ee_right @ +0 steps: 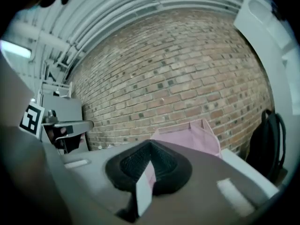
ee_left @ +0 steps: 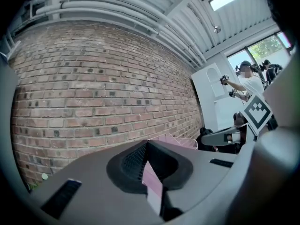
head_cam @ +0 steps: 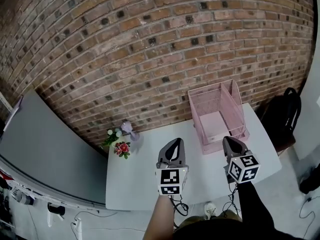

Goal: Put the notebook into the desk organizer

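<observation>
The pink mesh desk organizer (head_cam: pixel 235 106) stands at the back right of the white table (head_cam: pixel 145 184), against the brick wall. In its lower tray lies a flat pale pink thing that looks like the notebook (head_cam: pixel 214 122). My left gripper (head_cam: pixel 176 141) hovers over the table's middle, shut, with nothing held. My right gripper (head_cam: pixel 227 139) is just in front of the organizer, also shut and empty. The left gripper view has its jaws (ee_left: pixel 146 143) meeting below the organizer's rim (ee_left: pixel 176 140). In the right gripper view, the shut jaws (ee_right: pixel 150 144) point at the organizer (ee_right: pixel 197 137).
A small bunch of flowers (head_cam: pixel 121 148) and a purple vase (head_cam: pixel 127 128) sit at the table's back left. A black bag (head_cam: pixel 286 115) rests on a chair right of the table. A grey panel (head_cam: pixel 40 154) stands at the left. A person (ee_left: pixel 246 81) stands far off.
</observation>
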`<state>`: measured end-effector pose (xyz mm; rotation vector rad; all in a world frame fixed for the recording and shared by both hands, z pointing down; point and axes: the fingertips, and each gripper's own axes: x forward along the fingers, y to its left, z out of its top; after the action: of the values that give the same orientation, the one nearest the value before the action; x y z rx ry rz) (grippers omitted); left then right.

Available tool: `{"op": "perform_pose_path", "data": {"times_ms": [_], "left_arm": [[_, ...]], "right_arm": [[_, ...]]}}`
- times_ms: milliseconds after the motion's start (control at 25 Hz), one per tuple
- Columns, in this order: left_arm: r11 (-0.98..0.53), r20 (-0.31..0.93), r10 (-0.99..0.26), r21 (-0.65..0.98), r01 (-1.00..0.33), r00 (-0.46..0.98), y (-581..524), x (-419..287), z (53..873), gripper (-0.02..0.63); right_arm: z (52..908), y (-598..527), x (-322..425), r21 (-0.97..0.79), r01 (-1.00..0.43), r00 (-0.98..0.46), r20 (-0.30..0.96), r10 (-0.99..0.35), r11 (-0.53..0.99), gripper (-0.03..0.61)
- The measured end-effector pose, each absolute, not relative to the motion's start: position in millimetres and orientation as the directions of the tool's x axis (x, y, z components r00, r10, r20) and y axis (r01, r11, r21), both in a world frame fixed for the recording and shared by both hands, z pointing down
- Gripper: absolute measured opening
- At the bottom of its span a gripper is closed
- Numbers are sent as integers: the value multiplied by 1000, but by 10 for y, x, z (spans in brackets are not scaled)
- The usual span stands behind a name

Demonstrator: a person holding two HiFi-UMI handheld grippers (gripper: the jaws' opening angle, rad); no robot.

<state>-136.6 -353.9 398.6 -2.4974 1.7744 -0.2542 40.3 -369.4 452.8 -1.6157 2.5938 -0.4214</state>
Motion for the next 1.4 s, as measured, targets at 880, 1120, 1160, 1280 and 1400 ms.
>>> {"op": "perform_pose_path", "data": {"times_ms": [880,1120,1160,1280,1400], "left_arm": [[-375,3,-925,-180,-909,381,-2724,-1408,3518,9],[-373,-5,-925,-181,-910,381,-2697,-1393,3449,9],[-373,-7,-925,-181,-910,380,-2693,-1389,3440,9],[-372,-4,-925,-187,-909,380,-2680,-1394,3441,9],[-370,1,-926,-188,-910,377,-2681,-1411,3450,9]], "right_arm": [[3441,-2728,374,219,-921,-344,-74,-936,322,0],[3399,-2695,385,225,-920,-345,-80,-935,321,0],[3401,-2692,387,224,-920,-346,-80,-935,322,0],[3415,-2684,392,218,-921,-347,-79,-935,323,0],[3423,-2687,397,215,-921,-347,-78,-935,324,0]]}}
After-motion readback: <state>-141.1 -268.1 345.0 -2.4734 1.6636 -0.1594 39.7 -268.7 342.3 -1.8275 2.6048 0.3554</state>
